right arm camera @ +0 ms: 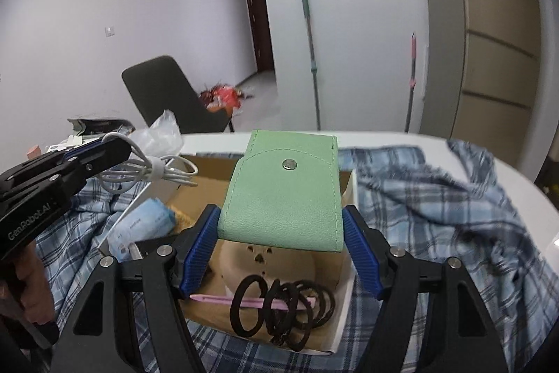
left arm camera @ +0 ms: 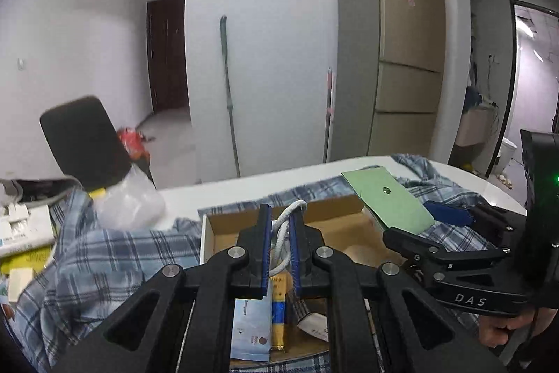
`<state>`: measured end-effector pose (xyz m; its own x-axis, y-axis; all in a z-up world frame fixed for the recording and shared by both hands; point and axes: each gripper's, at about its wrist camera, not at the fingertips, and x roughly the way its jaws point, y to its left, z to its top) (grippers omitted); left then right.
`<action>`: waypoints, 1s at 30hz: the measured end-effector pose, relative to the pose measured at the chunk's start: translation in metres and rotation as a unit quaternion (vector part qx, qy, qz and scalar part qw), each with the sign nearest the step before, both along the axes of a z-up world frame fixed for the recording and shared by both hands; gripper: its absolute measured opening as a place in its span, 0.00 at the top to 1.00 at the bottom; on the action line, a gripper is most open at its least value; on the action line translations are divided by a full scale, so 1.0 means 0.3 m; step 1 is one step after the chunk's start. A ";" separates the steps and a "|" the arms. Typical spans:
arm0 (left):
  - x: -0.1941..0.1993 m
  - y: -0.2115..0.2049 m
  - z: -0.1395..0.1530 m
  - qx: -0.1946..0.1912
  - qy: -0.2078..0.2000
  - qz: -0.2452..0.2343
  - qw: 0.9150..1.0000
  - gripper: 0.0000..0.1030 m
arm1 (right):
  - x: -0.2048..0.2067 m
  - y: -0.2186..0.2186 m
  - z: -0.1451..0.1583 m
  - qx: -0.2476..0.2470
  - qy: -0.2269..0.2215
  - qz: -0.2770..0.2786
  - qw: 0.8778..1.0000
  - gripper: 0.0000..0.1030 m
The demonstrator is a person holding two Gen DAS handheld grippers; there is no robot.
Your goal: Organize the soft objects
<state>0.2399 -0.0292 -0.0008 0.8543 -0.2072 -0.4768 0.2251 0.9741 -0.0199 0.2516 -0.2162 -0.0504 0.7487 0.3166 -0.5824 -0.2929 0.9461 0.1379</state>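
Open brown cardboard box (right arm camera: 206, 184) sits on blue plaid cloth (right arm camera: 436, 208) covering white round table (right arm camera: 517, 177). Inside, black elastic hair ties (right arm camera: 283, 310) overlie thin pink stick (right arm camera: 223, 298); pale blue tissue packet (right arm camera: 146, 226) lies left

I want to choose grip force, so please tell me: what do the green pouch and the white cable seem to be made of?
The green pouch looks like faux leather: matte, grained surface, stitched edge, metal snap. The white cable appears smooth rubbery plastic in the right view, though its strands look braided between the left hand-held gripper fingers.
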 end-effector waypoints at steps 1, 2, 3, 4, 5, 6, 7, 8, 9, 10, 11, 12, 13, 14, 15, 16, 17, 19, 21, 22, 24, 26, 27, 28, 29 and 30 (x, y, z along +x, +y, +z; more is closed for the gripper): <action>0.007 0.000 -0.007 -0.002 0.007 0.001 1.000 0.90 | 0.002 0.000 -0.008 0.000 0.004 0.001 1.000 0.33; 0.023 0.002 -0.013 -0.005 0.016 0.000 1.000 0.90 | 0.001 0.004 -0.010 -0.003 0.006 0.001 1.000 0.33; 0.032 0.005 -0.014 -0.007 0.021 -0.001 1.000 0.90 | 0.002 0.010 -0.014 -0.007 0.008 0.002 1.000 0.33; 0.043 0.007 -0.021 -0.008 0.026 0.000 1.000 0.90 | 0.003 0.015 -0.020 -0.010 0.010 0.005 1.000 0.33; 0.049 0.009 -0.027 -0.007 0.030 0.000 1.000 0.90 | 0.005 0.019 -0.024 -0.012 0.014 0.008 1.000 0.33; 0.053 0.007 -0.036 -0.003 0.036 0.003 0.999 0.90 | 0.006 0.022 -0.030 -0.013 0.018 0.011 1.000 0.33; 0.042 -0.004 -0.041 0.001 0.041 0.006 0.999 0.90 | 0.006 0.024 -0.034 -0.014 0.021 0.011 1.000 0.33; 0.049 -0.004 -0.050 0.001 0.048 0.009 0.999 0.90 | 0.007 0.027 -0.038 -0.017 0.025 0.012 0.999 0.33; 0.058 -0.003 -0.062 -0.001 0.058 0.010 0.998 0.90 | 0.008 0.031 -0.041 -0.021 0.029 0.013 0.999 0.33; 0.067 -0.002 -0.073 -0.004 0.070 0.009 0.997 0.90 | 0.011 0.033 -0.043 -0.023 0.031 0.013 0.999 0.33; 0.070 -0.002 -0.081 -0.008 0.079 0.007 0.997 0.90 | 0.012 0.035 -0.046 -0.025 0.033 0.013 0.999 0.33; 0.077 0.001 -0.089 -0.013 0.090 0.005 0.996 0.90 | 0.013 0.035 -0.048 -0.025 0.036 0.014 0.999 0.33; 0.082 0.002 -0.095 -0.015 0.099 0.005 0.995 0.90 | 0.014 0.034 -0.050 -0.024 0.038 0.014 0.999 0.33; 0.087 0.002 -0.098 -0.014 0.106 0.007 0.994 0.90 | 0.016 0.032 -0.050 -0.024 0.040 0.013 0.999 0.33; 0.093 0.000 -0.104 -0.007 0.118 0.019 0.993 0.90 | 0.016 0.031 -0.051 -0.024 0.042 0.012 0.999 0.33; 0.093 0.003 -0.107 -0.012 0.125 0.021 0.992 0.88 | 0.017 0.031 -0.052 -0.026 0.044 0.012 0.999 0.33; 0.092 0.000 -0.109 -0.014 0.132 0.017 0.991 0.86 | 0.018 0.030 -0.054 -0.027 0.047 0.013 0.998 0.33; 0.092 -0.008 -0.113 -0.001 0.140 0.018 0.990 0.63 | 0.024 0.028 -0.060 -0.029 0.052 0.012 0.998 0.33; 0.090 -0.010 -0.114 0.004 0.147 0.019 0.989 0.39 | 0.028 0.026 -0.064 -0.031 0.059 0.012 0.998 0.32; 0.087 -0.012 -0.113 0.004 0.152 0.015 0.988 0.33 | 0.029 0.028 -0.064 -0.032 0.060 0.012 0.998 0.31; 0.074 -0.018 -0.096 0.007 0.156 0.002 0.988 0.33 | 0.028 0.023 -0.061 -0.033 0.057 0.010 0.998 0.24; 0.055 -0.028 -0.068 0.019 0.149 -0.004 0.989 0.33 | 0.022 0.018 -0.049 -0.032 0.049 0.007 0.998 0.19; 0.044 -0.028 -0.049 0.017 0.142 -0.005 0.990 0.33 | 0.017 0.013 -0.039 -0.032 0.043 0.005 0.999 0.19; 0.037 -0.024 -0.033 0.011 0.137 -0.005 0.991 0.33 | 0.014 0.008 -0.029 -0.030 0.038 0.003 0.999 0.19; 0.027 -0.018 -0.015 -0.002 0.130 -0.007 0.992 0.33 | 0.007 0.002 -0.015 -0.027 0.029 0.000 0.999 0.19; 0.020 -0.013 0.000 -0.011 0.121 -0.009 0.993 0.33 | 0.001 -0.003 -0.002 -0.025 0.021 -0.003 0.999 0.19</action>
<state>0.2458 -0.0330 -0.0006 0.7109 -0.2343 -0.6631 0.2287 0.9686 -0.0972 0.2520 -0.2172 -0.0510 0.7250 0.2814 -0.6286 -0.2815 0.9541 0.1025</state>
